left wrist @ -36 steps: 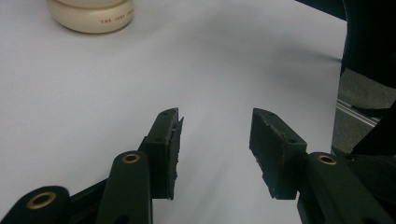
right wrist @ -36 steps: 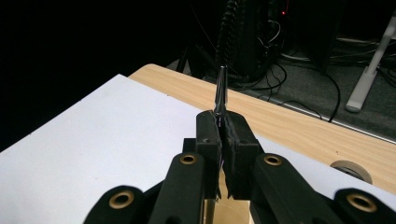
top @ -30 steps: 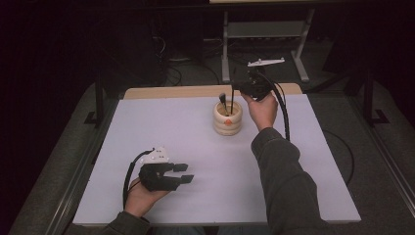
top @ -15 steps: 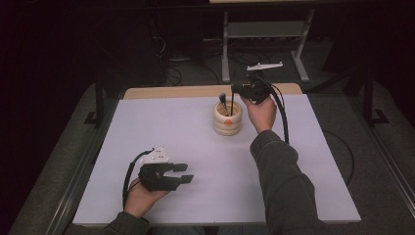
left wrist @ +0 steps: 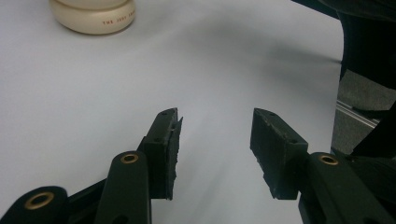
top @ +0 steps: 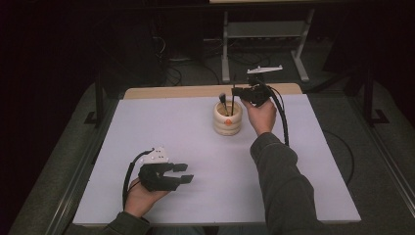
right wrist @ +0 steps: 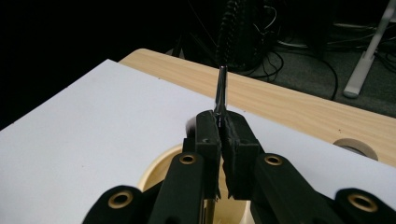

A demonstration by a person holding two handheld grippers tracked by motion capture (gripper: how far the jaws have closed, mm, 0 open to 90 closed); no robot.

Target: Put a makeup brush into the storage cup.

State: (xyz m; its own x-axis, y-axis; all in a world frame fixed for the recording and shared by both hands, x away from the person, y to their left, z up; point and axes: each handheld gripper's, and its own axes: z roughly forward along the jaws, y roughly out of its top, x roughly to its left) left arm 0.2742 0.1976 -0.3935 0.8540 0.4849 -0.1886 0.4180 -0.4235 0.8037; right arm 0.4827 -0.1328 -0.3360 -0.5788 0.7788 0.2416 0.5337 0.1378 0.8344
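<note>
- Right gripper (right wrist: 223, 128) clamps a thin, glossy dark stick (right wrist: 221, 88) above the ribbed cream holder (top: 227, 118).
- Left gripper (left wrist: 215, 135) half-open, empty.
- Holder's red lettering is unreadable.

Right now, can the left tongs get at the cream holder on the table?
Probably yes. The left tongs are open and hold nothing, and bare white table lies between them and the holder. But the right tongs grip a thin stick right above it, so the approach is crowded.
</note>
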